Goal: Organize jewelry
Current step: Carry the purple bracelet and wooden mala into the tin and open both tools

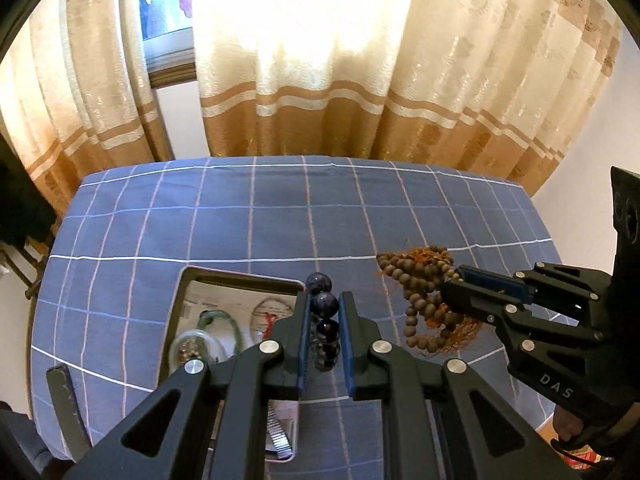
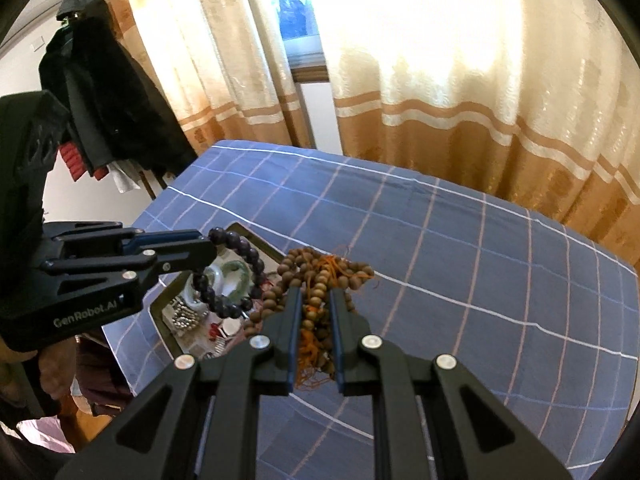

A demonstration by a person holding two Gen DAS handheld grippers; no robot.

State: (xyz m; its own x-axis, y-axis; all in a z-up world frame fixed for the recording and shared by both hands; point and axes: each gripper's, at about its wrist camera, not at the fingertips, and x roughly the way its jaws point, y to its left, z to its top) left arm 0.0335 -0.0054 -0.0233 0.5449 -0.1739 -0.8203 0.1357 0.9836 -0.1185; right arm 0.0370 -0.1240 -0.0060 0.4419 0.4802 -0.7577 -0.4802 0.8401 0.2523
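Observation:
My left gripper (image 1: 325,300) is shut on a dark blue bead bracelet (image 1: 325,320) and holds it above a jewelry tray (image 1: 192,276). It also shows in the right wrist view (image 2: 210,246), where the bracelet (image 2: 256,268) hangs as a loop. My right gripper (image 2: 316,296) is shut on a bunch of brown wooden prayer beads with orange tassels (image 2: 316,276), held above the table right of the tray. In the left wrist view this gripper (image 1: 454,280) and its beads (image 1: 420,276) are at the right.
The tray (image 2: 248,232) holds a green bangle (image 1: 224,316), a clear round case (image 1: 192,344), a thin bracelet (image 1: 272,308) and small metal pieces (image 2: 182,316). The table has a blue checked cloth (image 1: 280,208). Curtains hang behind. Dark coats (image 2: 104,92) hang at the left.

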